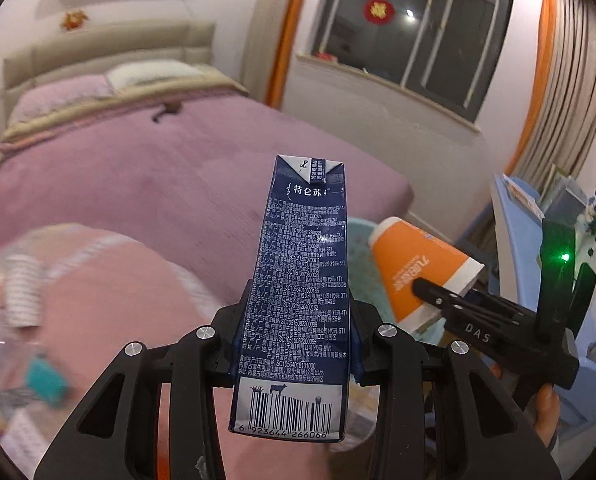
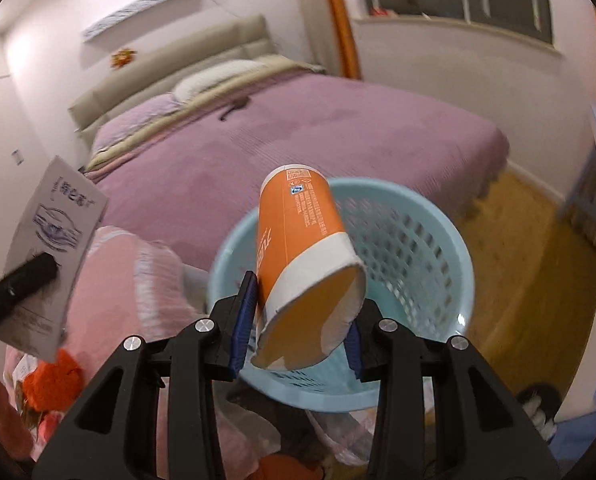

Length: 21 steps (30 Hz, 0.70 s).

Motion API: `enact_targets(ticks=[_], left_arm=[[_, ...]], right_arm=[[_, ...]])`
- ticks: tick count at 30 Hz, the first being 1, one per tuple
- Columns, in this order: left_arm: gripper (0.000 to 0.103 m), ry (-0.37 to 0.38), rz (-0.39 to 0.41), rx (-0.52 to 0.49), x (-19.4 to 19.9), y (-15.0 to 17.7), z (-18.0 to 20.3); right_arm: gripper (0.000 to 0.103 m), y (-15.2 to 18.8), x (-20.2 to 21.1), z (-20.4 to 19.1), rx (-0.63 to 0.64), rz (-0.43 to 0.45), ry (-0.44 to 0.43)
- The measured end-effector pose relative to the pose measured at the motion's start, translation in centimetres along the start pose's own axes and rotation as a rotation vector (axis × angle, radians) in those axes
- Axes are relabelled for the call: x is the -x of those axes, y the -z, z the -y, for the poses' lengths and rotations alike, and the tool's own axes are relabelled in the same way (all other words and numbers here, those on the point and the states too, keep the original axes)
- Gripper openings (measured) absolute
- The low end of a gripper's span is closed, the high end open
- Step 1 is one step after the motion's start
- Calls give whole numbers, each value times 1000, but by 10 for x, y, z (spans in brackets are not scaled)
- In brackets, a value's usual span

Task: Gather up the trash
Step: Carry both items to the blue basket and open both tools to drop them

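Note:
My left gripper (image 1: 293,344) is shut on a dark blue milk carton (image 1: 302,280), held upright in the air; the carton also shows at the left of the right wrist view (image 2: 53,256). My right gripper (image 2: 298,328) is shut on a squashed orange and white paper cup (image 2: 302,264), held over the rim of a light blue perforated trash basket (image 2: 418,248). In the left wrist view the cup (image 1: 414,268) and the right gripper (image 1: 438,300) are at the right, with the basket (image 1: 362,232) partly hidden behind them.
A bed with a purple cover (image 2: 298,136) lies behind the basket. Pink bedding (image 2: 137,272) and loose clutter (image 1: 21,292) are at the left. A blue desk (image 1: 514,232) stands at the right. Wooden floor (image 2: 518,280) is right of the basket.

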<state>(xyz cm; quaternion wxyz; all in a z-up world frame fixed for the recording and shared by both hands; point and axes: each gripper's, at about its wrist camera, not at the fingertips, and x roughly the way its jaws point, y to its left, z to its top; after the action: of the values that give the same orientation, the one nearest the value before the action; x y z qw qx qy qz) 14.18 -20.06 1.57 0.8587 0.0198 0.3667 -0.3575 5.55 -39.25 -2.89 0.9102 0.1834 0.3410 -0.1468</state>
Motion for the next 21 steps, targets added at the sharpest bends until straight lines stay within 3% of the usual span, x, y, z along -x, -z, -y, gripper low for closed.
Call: enact_targets(ticks=[2,8,10,21], left_arm=[[36,20,-33,0,-30,-1,11],[37,51,-69,-7,-69,-5,27],[54,32,-68,-13,-76,-5,29],[56,53,-4,-20,-32,11,22]], right_arm=[[36,2,-9,11,-24,-18,13],[42,3,-31,20,-48,-48,53],[46,3,-37,25,-53,-64,69],[49,6,-34,24,-44,-52,59]])
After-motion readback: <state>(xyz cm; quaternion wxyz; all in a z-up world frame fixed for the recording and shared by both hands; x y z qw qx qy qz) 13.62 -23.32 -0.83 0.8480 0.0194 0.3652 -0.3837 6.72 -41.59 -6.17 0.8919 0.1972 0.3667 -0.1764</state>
